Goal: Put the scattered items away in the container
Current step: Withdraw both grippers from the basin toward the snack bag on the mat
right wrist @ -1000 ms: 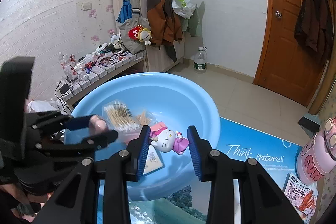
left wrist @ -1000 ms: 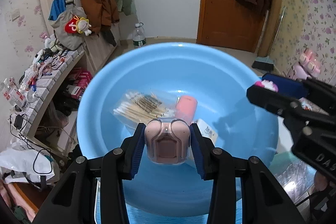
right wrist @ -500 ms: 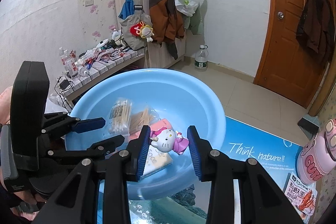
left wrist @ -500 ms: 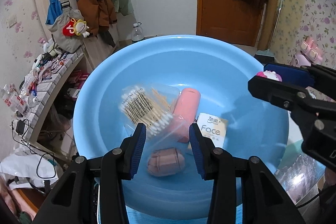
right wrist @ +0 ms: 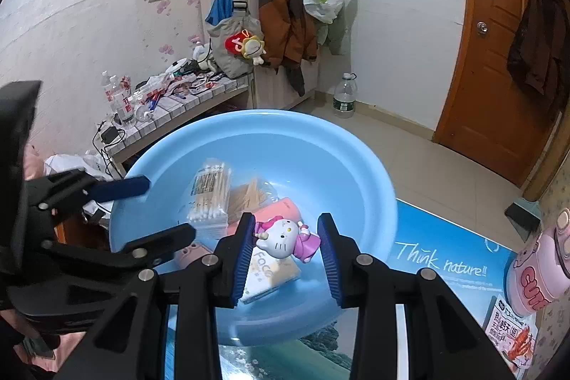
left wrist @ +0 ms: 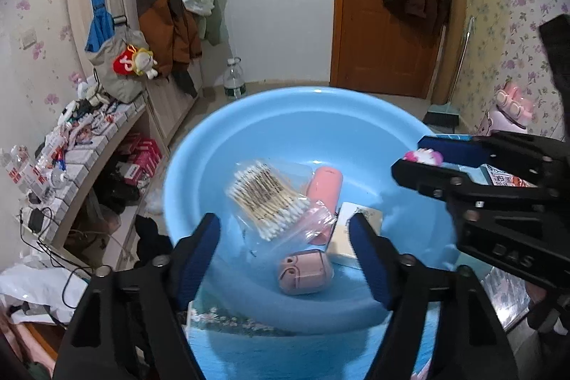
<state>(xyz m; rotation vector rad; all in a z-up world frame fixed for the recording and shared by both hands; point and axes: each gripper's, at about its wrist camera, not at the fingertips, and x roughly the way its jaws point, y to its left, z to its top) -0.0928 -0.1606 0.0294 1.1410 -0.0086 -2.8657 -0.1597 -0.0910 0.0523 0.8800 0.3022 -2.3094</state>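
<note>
Left gripper (left wrist: 285, 251): jaws opening, nothing clamped between them, poised over the near rim of the blue basin (left wrist: 356, 116). Right gripper (right wrist: 286, 248): jaws partly closed on a white cat figurine (right wrist: 285, 239), held above the basin's near edge. Pink case (left wrist: 304, 271): lies loose on the basin floor near the front wall. Behind it, toward the middle: cotton swab bag (left wrist: 267, 198), pink tube (left wrist: 322, 189), white packet (left wrist: 351, 234). Beyond the far rim: water bottle (left wrist: 234, 81) on the floor.

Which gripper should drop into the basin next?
Right. The right gripper holds the cat toy over the blue basin; the left gripper is opening, with nothing gripped.
</note>
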